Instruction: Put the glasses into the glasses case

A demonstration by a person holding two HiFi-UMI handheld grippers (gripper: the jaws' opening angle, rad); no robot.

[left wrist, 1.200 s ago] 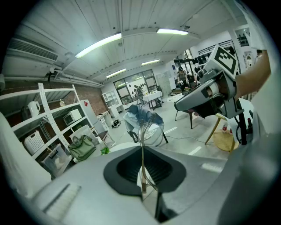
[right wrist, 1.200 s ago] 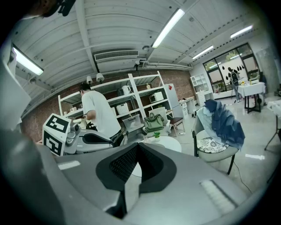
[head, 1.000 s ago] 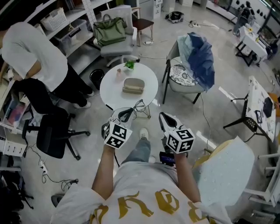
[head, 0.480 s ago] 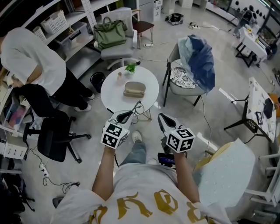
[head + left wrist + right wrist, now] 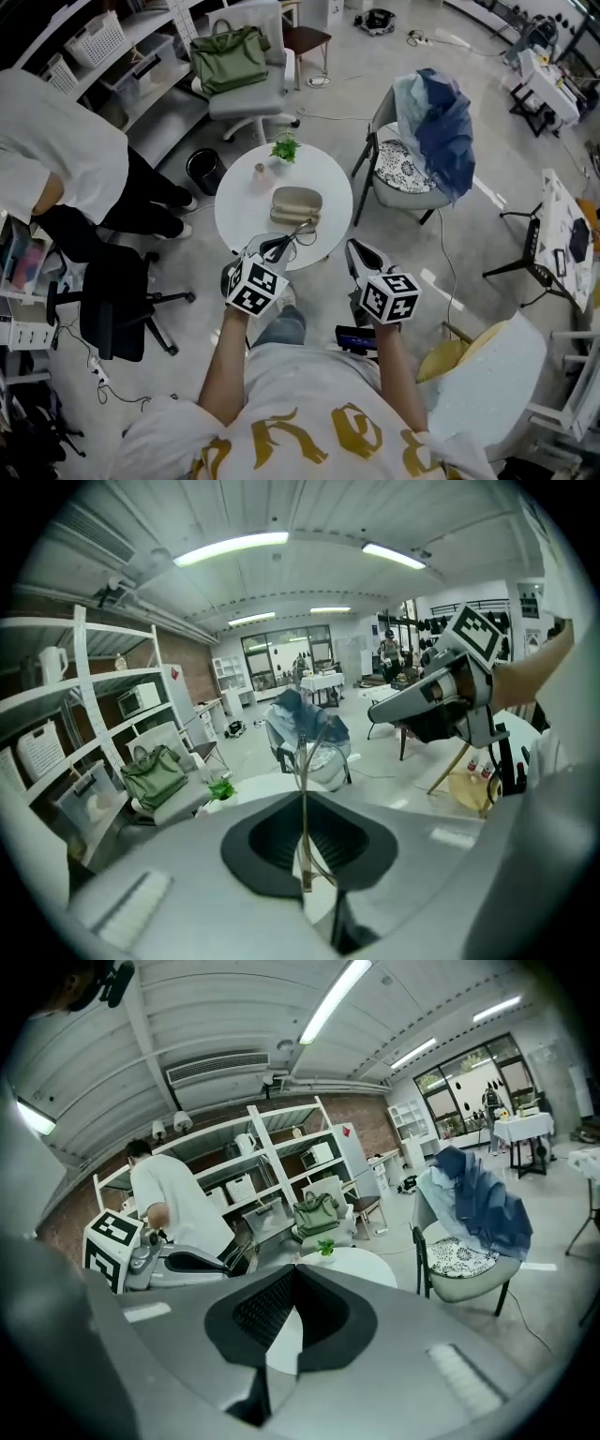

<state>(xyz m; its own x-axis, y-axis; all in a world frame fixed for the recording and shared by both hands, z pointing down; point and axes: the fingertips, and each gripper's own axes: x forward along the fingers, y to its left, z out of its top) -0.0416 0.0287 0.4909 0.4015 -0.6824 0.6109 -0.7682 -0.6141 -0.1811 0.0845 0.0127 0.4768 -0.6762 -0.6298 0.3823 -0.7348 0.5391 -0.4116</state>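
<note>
A beige glasses case (image 5: 296, 205) lies on the round white table (image 5: 239, 202), its lid apparently down. My left gripper (image 5: 279, 246) is shut on a pair of thin wire-framed glasses (image 5: 299, 232), held over the table's near edge, just short of the case. In the left gripper view the glasses (image 5: 303, 789) stand upright, pinched between the jaws, with a lens (image 5: 324, 759) beyond the tips. My right gripper (image 5: 352, 247) hangs to the right of the table's near edge, shut and holding nothing; its tips (image 5: 293, 1269) meet.
A small potted plant (image 5: 285, 147) and a little bottle (image 5: 260, 172) stand at the table's far side. A chair with blue cloth (image 5: 427, 141) is to the right, a chair with a green bag (image 5: 228, 58) behind. A person in white (image 5: 56, 159) bends by shelves at the left.
The view and both grippers have come closer to the table. The glasses now hang over its near edge, nearer the case. Both grippers remain shut.
</note>
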